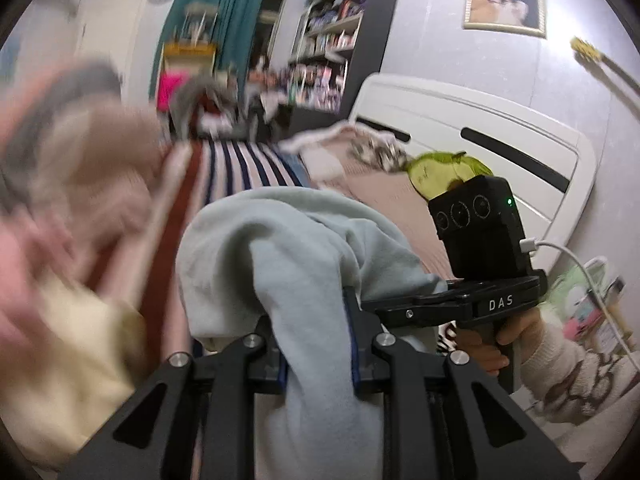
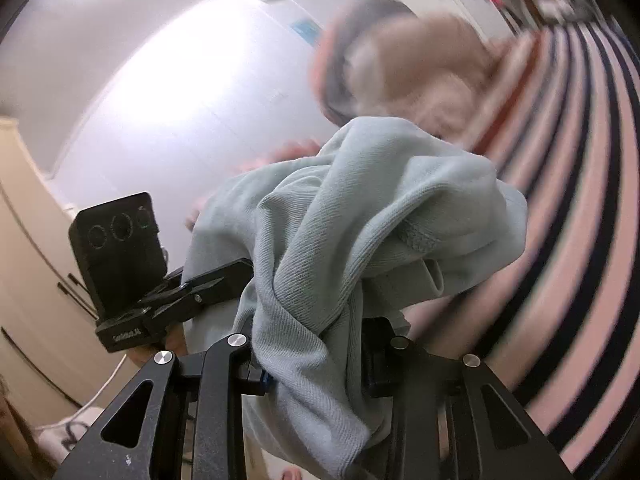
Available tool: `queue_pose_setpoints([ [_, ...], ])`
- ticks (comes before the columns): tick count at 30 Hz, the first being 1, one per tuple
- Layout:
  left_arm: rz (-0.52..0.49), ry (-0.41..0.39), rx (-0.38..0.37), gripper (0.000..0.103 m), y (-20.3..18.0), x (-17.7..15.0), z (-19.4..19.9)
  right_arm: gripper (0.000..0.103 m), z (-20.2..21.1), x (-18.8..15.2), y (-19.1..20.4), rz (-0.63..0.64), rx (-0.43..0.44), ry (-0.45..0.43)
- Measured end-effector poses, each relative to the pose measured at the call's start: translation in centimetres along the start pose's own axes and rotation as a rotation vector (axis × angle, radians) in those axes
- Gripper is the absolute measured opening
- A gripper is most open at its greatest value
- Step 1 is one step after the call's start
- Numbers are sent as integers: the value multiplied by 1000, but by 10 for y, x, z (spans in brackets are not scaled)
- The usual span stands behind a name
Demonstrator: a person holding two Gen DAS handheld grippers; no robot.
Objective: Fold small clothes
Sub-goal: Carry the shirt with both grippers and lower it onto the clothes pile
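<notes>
both pairs of jaws pinch the same pale blue knit garment (image 1: 280, 240): the left gripper (image 1: 316, 344) has a fold of it pressed between its pads, and the right gripper (image 2: 312, 356) clamps another bunch, the cloth spilling over the fingers in both wrist views. it hangs crumpled in the air between the two, above a striped bedspread (image 1: 248, 164). it looks light, soft and limp, likely to sag and slip unless held at a hem or corner, so a seam edge seems the best hold. one garment is held; a blurred heap of other clothes (image 1: 80, 200) lies beside it, too smeared to count. two grippers, one bed.
</notes>
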State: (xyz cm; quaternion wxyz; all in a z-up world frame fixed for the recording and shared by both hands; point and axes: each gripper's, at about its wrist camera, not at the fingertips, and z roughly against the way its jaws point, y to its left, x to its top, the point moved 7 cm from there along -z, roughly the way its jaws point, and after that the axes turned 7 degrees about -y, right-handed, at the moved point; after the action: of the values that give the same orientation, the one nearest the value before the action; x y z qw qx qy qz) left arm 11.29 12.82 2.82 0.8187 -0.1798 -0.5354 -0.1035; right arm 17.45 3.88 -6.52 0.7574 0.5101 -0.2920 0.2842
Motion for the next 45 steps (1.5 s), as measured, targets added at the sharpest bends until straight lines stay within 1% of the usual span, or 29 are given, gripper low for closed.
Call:
queue_pose_setpoints([
  [2, -55, -29, 44, 18, 9, 36, 29, 26, -5, 33, 40, 48, 41, -48],
  [3, -72, -40, 62, 18, 14, 51, 42, 26, -7, 42, 51, 63, 53, -61],
  [4, -89, -52, 81, 18, 20, 66, 55, 26, -14, 59, 73, 89, 79, -82],
  [5, -99, -61, 102, 18, 28, 80, 69, 26, -18, 69, 86, 102, 96, -93],
  [8, -99, -74, 155, 18, 59, 110, 102, 26, -44, 100, 129, 137, 158, -107],
  [10, -81, -75, 203, 18, 87, 123, 125, 26, -63, 111, 147, 141, 191, -97],
  [12, -65, -71, 251, 18, 115, 128, 141, 26, -89, 121, 165, 148, 229, -74],
  [15, -10, -52, 302, 19, 158, 122, 154, 26, -139, 127, 183, 150, 285, -25],
  [16, 14, -40, 318, 19, 175, 115, 155, 26, -153, 124, 186, 145, 296, -9],
  [18, 67, -8, 346, 20, 211, 95, 151, 26, -193, 113, 179, 116, 312, 51],
  [20, 136, 52, 375, 20, 254, 65, 141, 26, -219, 96, 160, 85, 289, 114],
  [21, 167, 78, 378, 22, 269, 53, 132, 26, -236, 86, 149, 73, 259, 149],
  [22, 192, 98, 378, 25, 285, 40, 124, 27, -247, 76, 140, 67, 238, 174],
  [23, 207, 106, 378, 31, 297, 27, 118, 28, -260, 66, 131, 58, 225, 204],
  [24, 215, 105, 374, 33, 304, 20, 115, 31, -270, 56, 123, 43, 218, 227],
  [25, 224, 99, 359, 34, 310, 15, 114, 33, -271, 54, 117, 34, 215, 234],
  [26, 232, 92, 345, 35, 314, 11, 114, 38, -275, 50, 112, 29, 206, 243],
  [27, 243, 85, 335, 36, 320, 8, 114, 45, -281, 51, 109, 29, 195, 247],
  [28, 250, 79, 328, 40, 322, 7, 115, 48, -281, 49, 105, 31, 174, 245],
  [29, 253, 76, 324, 43, 322, 5, 116, 52, -284, 54, 102, 30, 170, 243],
  [32, 241, 68, 326, 51, 318, 5, 115, 59, -286, 61, 104, 30, 162, 245],
  [34, 222, 56, 317, 53, 314, 8, 115, 60, -282, 62, 102, 44, 144, 242],
  [36, 214, 47, 313, 57, 306, 11, 121, 62, -275, 66, 104, 60, 123, 236],
  [38, 206, 35, 307, 63, 304, 16, 121, 68, -261, 68, 100, 70, 95, 225],
  [40, 200, 24, 306, 66, 300, 19, 123, 70, -250, 71, 94, 76, 60, 218],
  [45, 169, -4, 317, 68, 287, 31, 131, 70, -221, 74, 88, 80, 22, 201],
])
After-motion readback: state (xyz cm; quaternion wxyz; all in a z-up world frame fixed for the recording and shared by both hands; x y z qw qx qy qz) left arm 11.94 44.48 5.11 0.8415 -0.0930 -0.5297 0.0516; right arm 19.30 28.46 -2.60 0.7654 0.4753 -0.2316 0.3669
